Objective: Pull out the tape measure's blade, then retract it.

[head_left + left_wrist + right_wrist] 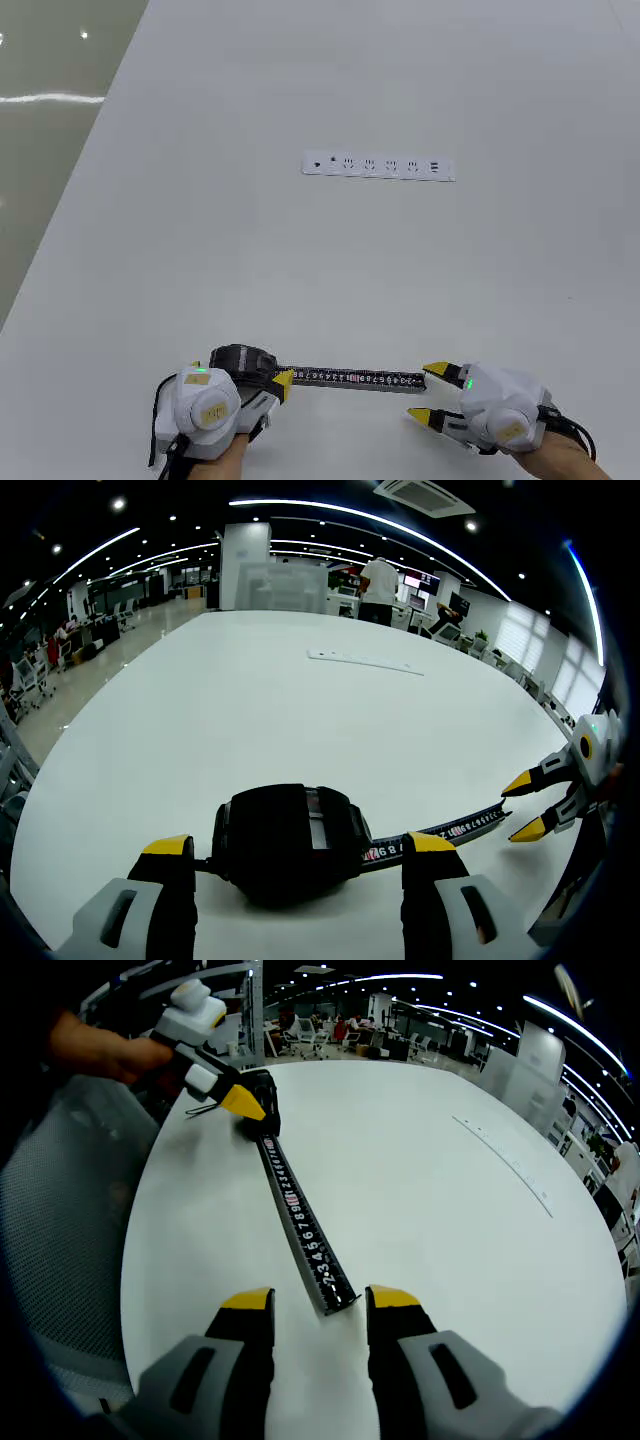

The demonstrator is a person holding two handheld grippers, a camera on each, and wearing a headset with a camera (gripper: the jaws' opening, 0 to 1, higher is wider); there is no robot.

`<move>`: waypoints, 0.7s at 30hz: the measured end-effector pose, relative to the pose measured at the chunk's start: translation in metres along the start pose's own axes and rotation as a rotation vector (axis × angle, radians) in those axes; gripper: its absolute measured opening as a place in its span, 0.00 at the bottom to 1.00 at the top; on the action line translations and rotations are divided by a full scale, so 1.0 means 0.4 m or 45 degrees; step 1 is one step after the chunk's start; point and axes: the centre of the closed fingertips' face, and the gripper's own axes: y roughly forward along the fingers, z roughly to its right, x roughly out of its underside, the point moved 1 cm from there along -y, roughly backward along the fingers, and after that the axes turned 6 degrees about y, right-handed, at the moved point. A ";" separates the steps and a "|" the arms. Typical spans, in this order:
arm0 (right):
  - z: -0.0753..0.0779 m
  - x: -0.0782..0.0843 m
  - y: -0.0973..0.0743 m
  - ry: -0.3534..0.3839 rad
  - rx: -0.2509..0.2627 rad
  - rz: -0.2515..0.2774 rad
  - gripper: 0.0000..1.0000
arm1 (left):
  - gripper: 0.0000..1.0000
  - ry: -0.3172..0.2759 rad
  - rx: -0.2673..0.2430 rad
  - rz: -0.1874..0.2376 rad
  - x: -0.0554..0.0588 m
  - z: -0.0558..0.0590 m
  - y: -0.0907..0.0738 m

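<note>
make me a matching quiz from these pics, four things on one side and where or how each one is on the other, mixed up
1 case
2 blade
3 power strip
4 right gripper

a far out on the table
b between the left gripper's jaws
c pulled out, lying flat
d open, jaws either side of the blade's end

Pairs: 1-b, 2-c, 3-a, 4-d

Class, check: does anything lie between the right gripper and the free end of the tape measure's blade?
Nothing visible does. The free end of the black numbered blade lies on the bare white table, just ahead of the open right gripper.
</note>
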 end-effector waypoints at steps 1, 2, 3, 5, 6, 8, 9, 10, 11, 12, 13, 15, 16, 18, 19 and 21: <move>0.002 0.000 0.001 -0.007 -0.007 -0.004 0.33 | 0.81 0.001 0.000 -0.004 0.001 -0.001 0.002; 0.005 0.000 0.002 -0.012 -0.012 -0.007 0.33 | 0.81 0.002 -0.001 -0.007 0.001 -0.002 0.004; 0.010 0.001 0.003 -0.031 -0.019 -0.015 0.32 | 0.80 0.002 -0.002 -0.010 0.001 -0.002 0.007; 0.017 0.004 0.006 -0.045 -0.026 -0.026 0.30 | 0.80 0.004 -0.004 -0.014 0.001 -0.004 0.010; 0.022 0.005 0.007 -0.051 -0.032 -0.028 0.29 | 0.79 0.002 -0.006 -0.014 0.001 -0.006 0.014; 0.027 0.009 0.010 -0.060 -0.056 -0.038 0.27 | 0.79 0.000 -0.008 -0.017 0.000 -0.006 0.016; 0.026 0.012 0.012 -0.064 -0.075 -0.044 0.26 | 0.78 -0.001 -0.009 -0.018 0.000 -0.006 0.018; 0.029 0.014 0.014 -0.074 -0.083 -0.049 0.25 | 0.78 -0.003 -0.010 -0.020 0.000 -0.007 0.020; 0.029 0.017 0.015 -0.084 -0.091 -0.058 0.25 | 0.77 -0.004 -0.009 -0.023 0.000 -0.007 0.021; 0.030 0.018 0.017 -0.094 -0.104 -0.063 0.25 | 0.76 -0.008 -0.007 -0.025 0.000 -0.007 0.022; 0.031 0.019 0.017 -0.098 -0.110 -0.067 0.25 | 0.76 -0.010 -0.007 -0.026 0.001 -0.008 0.024; 0.028 0.019 0.016 -0.120 -0.135 -0.080 0.24 | 0.75 -0.008 -0.009 -0.031 0.002 -0.009 0.027; 0.027 0.018 0.015 -0.129 -0.143 -0.082 0.24 | 0.74 -0.001 -0.010 -0.035 0.003 -0.010 0.028; 0.030 0.020 0.016 -0.144 -0.152 -0.090 0.23 | 0.73 0.007 -0.012 -0.041 0.005 -0.012 0.030; 0.030 0.020 0.017 -0.153 -0.162 -0.090 0.21 | 0.73 0.003 -0.014 -0.040 0.005 -0.013 0.031; 0.032 0.020 0.020 -0.166 -0.176 -0.090 0.20 | 0.73 -0.004 -0.012 -0.041 0.004 -0.014 0.033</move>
